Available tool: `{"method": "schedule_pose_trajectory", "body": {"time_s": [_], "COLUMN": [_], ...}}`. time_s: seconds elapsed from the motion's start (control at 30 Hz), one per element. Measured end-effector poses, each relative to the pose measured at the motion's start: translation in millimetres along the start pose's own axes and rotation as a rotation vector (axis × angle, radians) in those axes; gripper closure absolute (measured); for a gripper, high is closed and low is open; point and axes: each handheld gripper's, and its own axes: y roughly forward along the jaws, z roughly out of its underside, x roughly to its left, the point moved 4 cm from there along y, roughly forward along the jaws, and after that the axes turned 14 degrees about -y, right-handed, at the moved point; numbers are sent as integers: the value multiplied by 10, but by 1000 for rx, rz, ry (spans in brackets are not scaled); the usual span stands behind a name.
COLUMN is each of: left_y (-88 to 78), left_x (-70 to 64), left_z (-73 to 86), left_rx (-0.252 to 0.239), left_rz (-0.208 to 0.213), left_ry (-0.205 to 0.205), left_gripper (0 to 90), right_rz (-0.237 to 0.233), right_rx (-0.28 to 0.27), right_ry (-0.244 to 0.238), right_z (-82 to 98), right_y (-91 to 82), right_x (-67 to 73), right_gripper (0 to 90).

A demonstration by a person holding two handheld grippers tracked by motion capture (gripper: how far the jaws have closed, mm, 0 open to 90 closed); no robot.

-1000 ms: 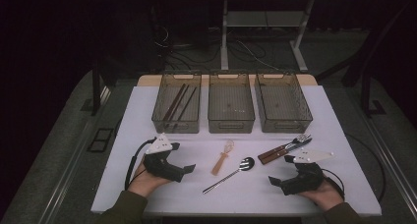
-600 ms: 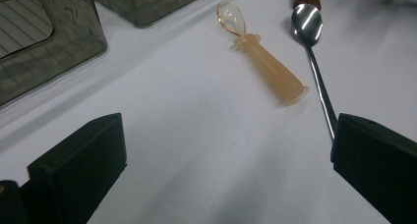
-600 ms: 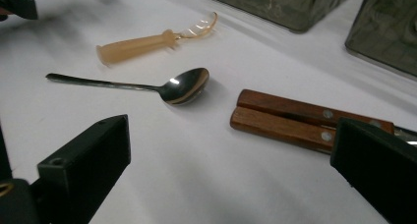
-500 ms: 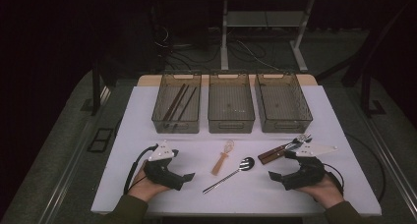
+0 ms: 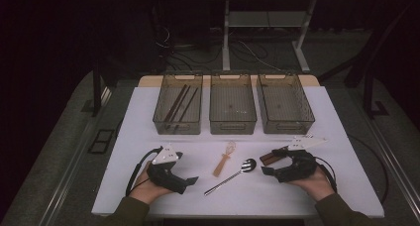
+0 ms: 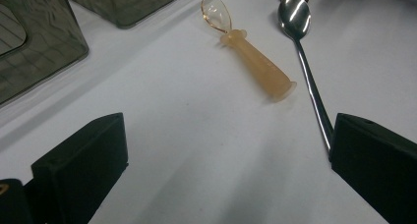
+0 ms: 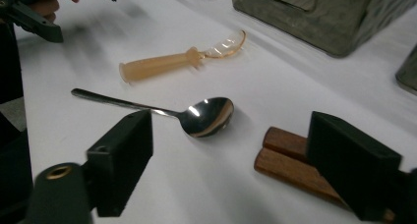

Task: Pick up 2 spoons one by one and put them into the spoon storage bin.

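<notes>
A: Since a second ago your right gripper (image 5: 270, 165) has slid toward the steel spoon (image 5: 233, 176), and its jaws have just been narrowing with nothing between them yet. From the high view, the wooden handles (image 5: 271, 156) lie just right of that spoon's bowl, under your right gripper; your left gripper (image 5: 190, 181) sits well left of the spoon.

B: And up close?

A: In the left gripper view your jaws are spread wide over bare counter (image 6: 196, 150); the spoon (image 6: 305, 52) runs toward the right-hand jaw, with the orange plastic spoon (image 6: 253, 62) just left of it. In the right gripper view (image 7: 226, 150) your jaws stand apart, pinching nothing: the spoon's bowl (image 7: 209, 116) lies between and ahead of them, the wooden handles (image 7: 290, 162) just right of it. I judge you're lining up a pick; nothing is sorted into the three bins (image 5: 233, 122) from this group yet.
</notes>
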Motion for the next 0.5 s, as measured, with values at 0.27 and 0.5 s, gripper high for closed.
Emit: {"method": "schedule_pose_trajectory", "body": {"time_s": [0.27, 0.5], "left_y": [3, 5], "left_x": [-2, -4], "left_z": [-4, -4], "left_rx": [0, -1], "left_rz": [1, -1], "left_ry": [4, 6], "left_gripper": [5, 9], "right_rz": [-4, -24], "right_rx": [11, 32], "right_ry": [5, -19], "right_z": [-46, -115], "right_y": [77, 160], "right_x": [-33, -11], "right_gripper": [255, 379]}}
